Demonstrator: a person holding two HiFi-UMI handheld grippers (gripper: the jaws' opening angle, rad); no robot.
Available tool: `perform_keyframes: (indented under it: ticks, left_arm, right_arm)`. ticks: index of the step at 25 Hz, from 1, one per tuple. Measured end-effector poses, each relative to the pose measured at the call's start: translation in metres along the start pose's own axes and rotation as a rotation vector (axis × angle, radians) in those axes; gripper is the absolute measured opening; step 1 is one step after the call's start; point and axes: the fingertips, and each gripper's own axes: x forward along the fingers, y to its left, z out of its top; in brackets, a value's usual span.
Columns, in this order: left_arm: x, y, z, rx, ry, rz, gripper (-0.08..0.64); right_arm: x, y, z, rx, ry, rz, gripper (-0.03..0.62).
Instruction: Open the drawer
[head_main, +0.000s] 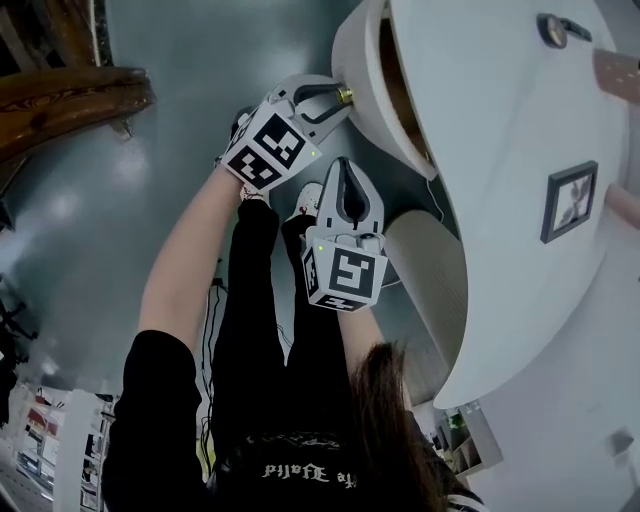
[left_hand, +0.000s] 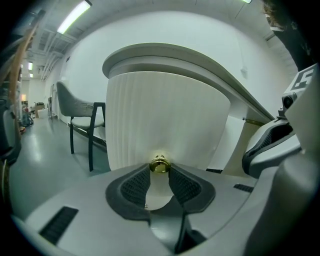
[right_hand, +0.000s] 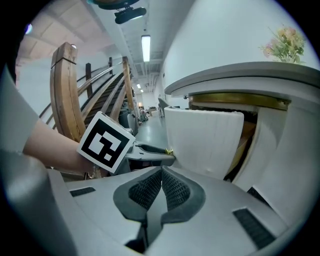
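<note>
Left gripper (left_hand: 160, 169) pinching brass knob (left_hand: 160, 164) on drawer (left_hand: 165, 115) front, my pads tight on either side of it. Drawer partly out of round white cabinet (head_main: 520, 150). Ribbed front faces me, and I see dark gap behind it in right gripper view. Right gripper (right_hand: 161, 174) empty, jaws pressed together — hovers beside left gripper, near drawer, not touching it. Small picture frame (head_main: 570, 200) on cabinet top, far right. Grey chair (left_hand: 80, 107) left of drawer, well apart.

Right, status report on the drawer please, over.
Left gripper shut on brass knob. Right gripper shut, empty, alongside. Drawer partly out. Nothing seen in its path.
</note>
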Motion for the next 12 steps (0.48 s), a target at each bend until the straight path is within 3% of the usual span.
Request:
perform_keyframes:
  ticks: [12]
  left_arm:
    - [-0.023,0.000,-0.014,-0.078,0.012,0.039,0.124]
  right_arm:
    - [-0.013,0.009,-0.003,-0.009,0.016,0.029,0.026]
